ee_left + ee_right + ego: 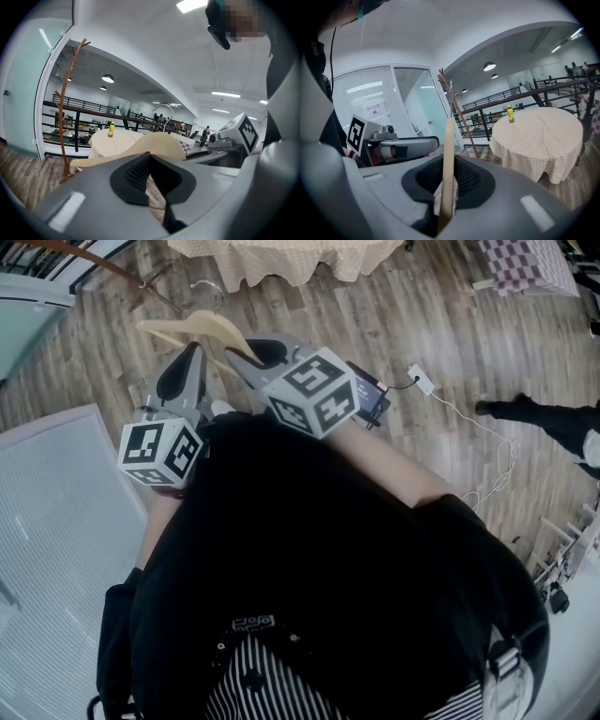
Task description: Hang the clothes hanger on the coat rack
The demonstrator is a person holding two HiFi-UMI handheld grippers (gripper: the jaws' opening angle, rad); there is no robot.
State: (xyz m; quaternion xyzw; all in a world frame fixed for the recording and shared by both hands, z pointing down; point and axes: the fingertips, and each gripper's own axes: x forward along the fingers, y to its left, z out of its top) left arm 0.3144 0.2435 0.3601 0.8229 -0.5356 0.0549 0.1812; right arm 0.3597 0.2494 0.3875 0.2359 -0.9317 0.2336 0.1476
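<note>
Wood-plank floor (422,315) of an open hall with a railed gallery behind. Right gripper (448,178): jaws pinched on the wooden clothes hanger (448,140), seen edge-on and standing upright between the pads. Left gripper (151,164): tips drawn together on the lower edge of the same hanger, whose broad face spans the left gripper view with its metal hook (165,112) rising above. Both grippers sit side by side in front of the person's dark top, marker cubes toward the body, with the hanger carried in the air at their far ends. Coat rack (63,117): a brown branch-shaped stand at far left beside a glass partition, apart from the hanger. Round table (539,136): checked cloth, beyond and right of the rack, with a yellow bottle (510,114) upright on it. White cable with plug (420,379): on the floor at right.
</note>
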